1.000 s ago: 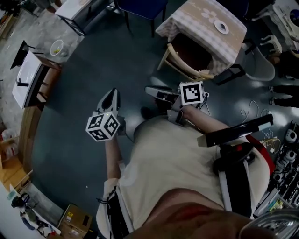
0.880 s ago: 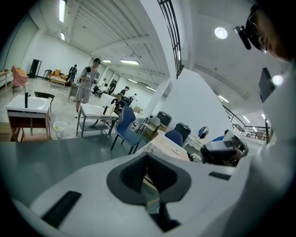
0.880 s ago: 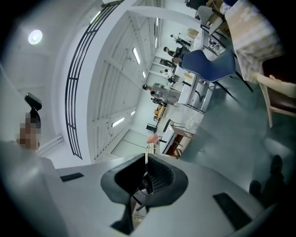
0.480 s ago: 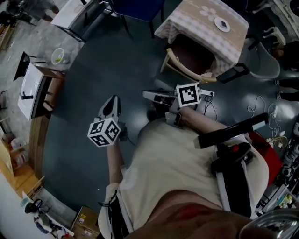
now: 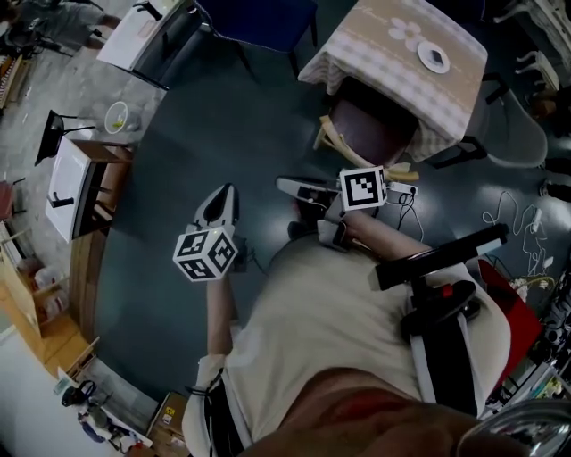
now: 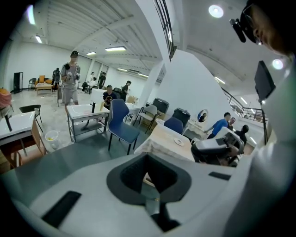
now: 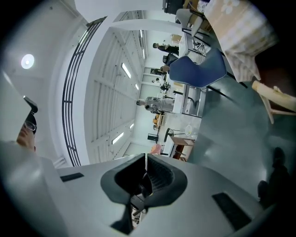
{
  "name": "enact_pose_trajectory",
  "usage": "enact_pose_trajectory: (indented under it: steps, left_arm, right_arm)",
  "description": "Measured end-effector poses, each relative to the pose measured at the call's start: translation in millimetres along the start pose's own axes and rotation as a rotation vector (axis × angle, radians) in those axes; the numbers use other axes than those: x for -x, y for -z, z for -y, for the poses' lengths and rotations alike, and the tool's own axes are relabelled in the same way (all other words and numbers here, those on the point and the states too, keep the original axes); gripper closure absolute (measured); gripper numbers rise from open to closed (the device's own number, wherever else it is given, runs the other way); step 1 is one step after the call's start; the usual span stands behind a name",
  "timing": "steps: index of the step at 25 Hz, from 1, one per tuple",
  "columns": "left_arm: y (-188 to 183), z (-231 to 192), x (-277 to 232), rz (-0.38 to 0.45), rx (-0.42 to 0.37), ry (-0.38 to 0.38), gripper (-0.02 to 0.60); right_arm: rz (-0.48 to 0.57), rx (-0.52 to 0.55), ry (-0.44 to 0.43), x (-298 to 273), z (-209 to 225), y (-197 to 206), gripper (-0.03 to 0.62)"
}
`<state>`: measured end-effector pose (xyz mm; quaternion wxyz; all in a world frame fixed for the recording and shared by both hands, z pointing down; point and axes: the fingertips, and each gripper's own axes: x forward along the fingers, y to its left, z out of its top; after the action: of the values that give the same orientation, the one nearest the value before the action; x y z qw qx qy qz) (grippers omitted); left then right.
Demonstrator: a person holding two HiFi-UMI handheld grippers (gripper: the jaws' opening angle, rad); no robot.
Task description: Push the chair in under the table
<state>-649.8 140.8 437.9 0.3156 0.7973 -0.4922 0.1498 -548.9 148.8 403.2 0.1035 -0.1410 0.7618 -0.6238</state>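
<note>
The left hand-held gripper (image 5: pixel 227 191) is left of centre in the head view. Its jaws are pressed together with nothing between them, and it points toward the top of the frame. The right hand-held gripper (image 5: pixel 285 185), just right of centre, is likewise closed and empty. Its jaws point to the frame's left.

A dark grey-blue floor (image 5: pixel 223 116) fills most of the head view. At the upper right stands the counter (image 5: pixel 366 54), draped in a beige checked cloth. The chair (image 5: pixel 370 134) stands at the edge of the counter nearest the person, with its dark seat partly under the hanging cloth. Its curved wooden back rail juts out toward the lower part of the frame, near the right hand-held gripper's marker cube; whether they touch cannot be told. A blue chair (image 5: pixel 268 13) stands at the top edge, to the left of the counter. A small white plate (image 5: pixel 434 57) lies on the cloth.
</note>
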Motion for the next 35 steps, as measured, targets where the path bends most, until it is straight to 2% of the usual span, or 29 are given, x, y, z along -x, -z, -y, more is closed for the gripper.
enact_pose_trajectory:
  steps: [12, 20, 28, 35]
  left_arm:
    - [-52.5, 21.1, -63.5, -0.051, -0.088, -0.019, 0.572]
    - [-76.0, 25.1, -88.9, -0.068, -0.187, -0.032, 0.572]
    - [-107.9, -0.2, -116.9, -0.032, -0.224, 0.036, 0.572]
    - [-142.7, -56.7, -131.8, -0.031, -0.248, 0.154, 0.572]
  right_arm:
    - [0.045, -0.027, -0.031, 15.7, 17.1, -81.9, 0.582]
    - [0.073, -0.012, -0.054, 18.6, 19.2, -111.7, 0.582]
    - [0.222, -0.007, -0.012, 15.9, 28.1, -147.6, 0.582]
    - [0.337, 0.026, 0.068, -38.1, 29.1, -169.2, 0.582]
